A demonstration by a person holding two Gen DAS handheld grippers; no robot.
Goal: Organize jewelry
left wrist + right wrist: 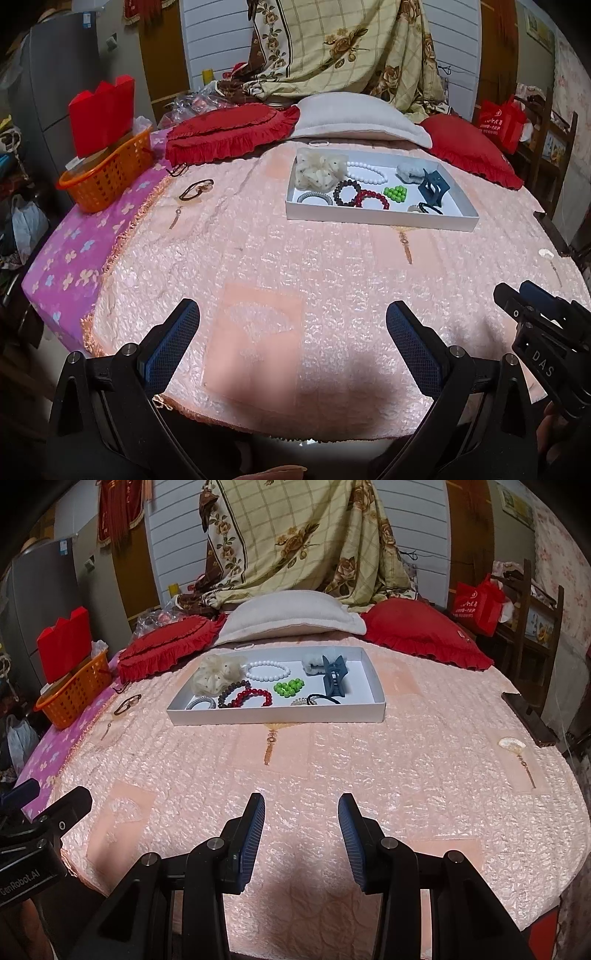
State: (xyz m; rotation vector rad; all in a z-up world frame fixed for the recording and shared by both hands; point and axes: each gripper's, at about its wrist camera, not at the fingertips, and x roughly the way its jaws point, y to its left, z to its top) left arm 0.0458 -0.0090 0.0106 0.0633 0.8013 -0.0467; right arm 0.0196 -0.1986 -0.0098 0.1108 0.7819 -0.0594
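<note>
A white tray (376, 218) (273, 714) lies on the pink bedspread. It holds a cream scrunchie (319, 170) (216, 677), a white bead bracelet (367, 172) (267, 672), a dark bead bracelet (345, 192) (231, 694), a red bead bracelet (373, 199) (253, 698), green beads (397, 194) (289, 687) and a blue claw clip (434, 186) (334, 679). A brown hair tie (195, 189) (127, 704) lies loose on the bed, left of the tray. My left gripper (291, 325) and right gripper (301, 808) are both open and empty, near the bed's front edge.
An orange basket (107, 177) (74, 698) with a red box stands at the bed's left edge. Red cushions (229, 134) (421, 635) and a grey pillow (354, 118) (291, 616) lie behind the tray. A wooden chair (528, 712) stands at the right.
</note>
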